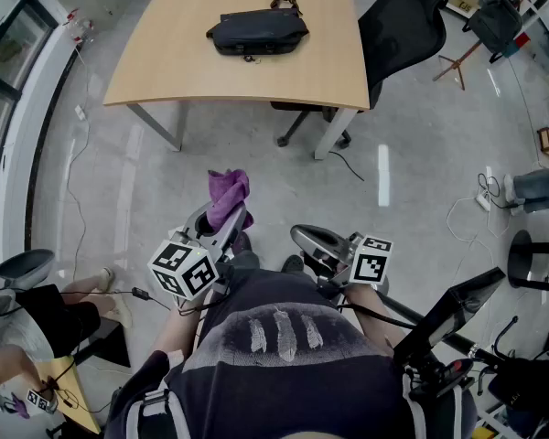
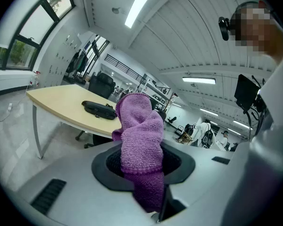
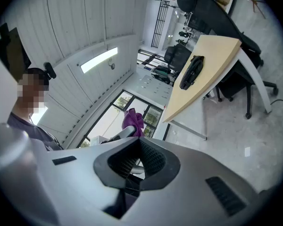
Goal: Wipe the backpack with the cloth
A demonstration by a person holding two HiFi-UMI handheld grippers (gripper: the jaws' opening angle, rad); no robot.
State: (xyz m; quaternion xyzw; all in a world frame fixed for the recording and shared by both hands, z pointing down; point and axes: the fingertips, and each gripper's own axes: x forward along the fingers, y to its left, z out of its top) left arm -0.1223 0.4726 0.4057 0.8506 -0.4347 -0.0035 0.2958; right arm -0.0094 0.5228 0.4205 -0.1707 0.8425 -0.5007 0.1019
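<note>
The left gripper (image 1: 218, 230) pinches the soft, light cloth (image 2: 140, 140) low down, well short of the backpack (image 1: 258, 32), which probably slides unless the empty, closed right gripper (image 1: 318, 243) steadies it.

Black backpack (image 1: 257, 32) flat on table (image 1: 165, 58); purple cloth (image 1: 229, 197) bunched, upright.

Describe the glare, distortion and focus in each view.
Head view: a white light streak glares on the floor, otherwise evenly lit and sharp. Left gripper view: fisheye with dark corners, the purple cloth sharp. Right gripper view: tilted sideways, ceiling light blown out.
</note>
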